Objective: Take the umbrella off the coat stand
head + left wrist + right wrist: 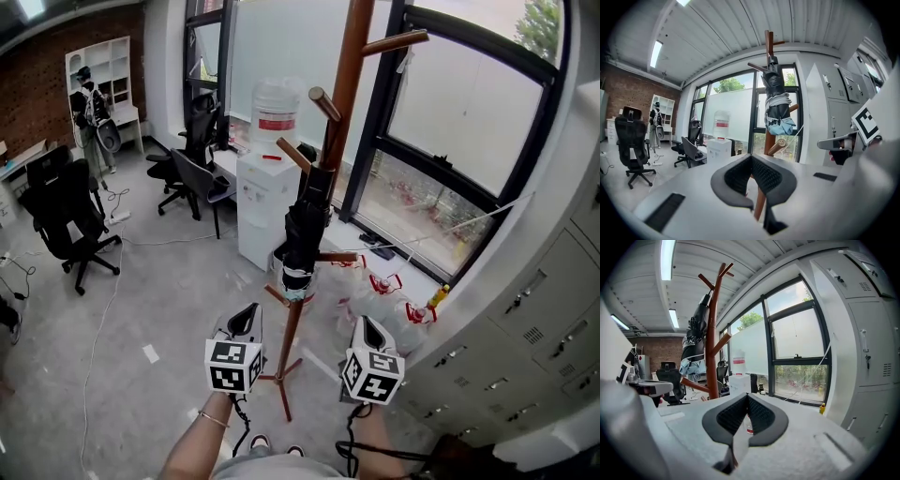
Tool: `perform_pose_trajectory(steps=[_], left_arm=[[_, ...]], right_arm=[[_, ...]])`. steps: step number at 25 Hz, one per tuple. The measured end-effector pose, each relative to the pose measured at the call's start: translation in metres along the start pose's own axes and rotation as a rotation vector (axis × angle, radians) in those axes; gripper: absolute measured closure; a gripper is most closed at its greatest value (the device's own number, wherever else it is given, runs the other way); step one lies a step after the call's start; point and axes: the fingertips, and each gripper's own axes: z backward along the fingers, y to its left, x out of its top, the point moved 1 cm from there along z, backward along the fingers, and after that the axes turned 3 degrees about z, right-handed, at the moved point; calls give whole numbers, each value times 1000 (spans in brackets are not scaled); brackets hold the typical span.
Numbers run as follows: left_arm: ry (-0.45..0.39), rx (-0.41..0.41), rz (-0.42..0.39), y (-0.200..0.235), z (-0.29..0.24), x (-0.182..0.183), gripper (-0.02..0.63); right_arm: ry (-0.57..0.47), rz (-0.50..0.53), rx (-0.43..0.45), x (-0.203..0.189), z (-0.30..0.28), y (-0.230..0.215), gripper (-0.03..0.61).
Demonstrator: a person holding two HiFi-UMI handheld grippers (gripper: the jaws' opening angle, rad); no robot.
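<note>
A brown wooden coat stand (pixel 339 89) rises in the middle of the head view. A folded black umbrella (pixel 304 225) with a pale blue band near its lower end hangs along its pole. Both grippers are held short of the stand and below the umbrella, each empty. My left gripper (pixel 247 322) is left of the pole, its jaws shut. My right gripper (pixel 367 330) is right of the pole, shut as well. The left gripper view has the umbrella (pixel 777 93) ahead and above my left gripper (pixel 751 157). In the right gripper view the umbrella (pixel 695 336) hangs up to the left of my right gripper (pixel 746 397).
A white water dispenser (pixel 266 192) stands behind the stand. Black office chairs (pixel 66 211) are at the left. Grey lockers (pixel 534 319) line the right side. Bags (pixel 384 286) and a yellow bottle (pixel 439 296) lie by the large window. A person (pixel 89 112) stands far back.
</note>
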Motion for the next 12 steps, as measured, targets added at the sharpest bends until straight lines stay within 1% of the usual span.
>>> perform_pose_trajectory(steps=[2,7,12], left_arm=[[-5,8,-2,-4,2,2,609],[-5,26,-10,-14,4,8,609],[6,41,9,-17,5,14,609]], right_arm=[[-4,13,12,4,0,-2,574],[-9,9,35,6,-3,-9,574],[-12,0,44,5,-3,-17,574]])
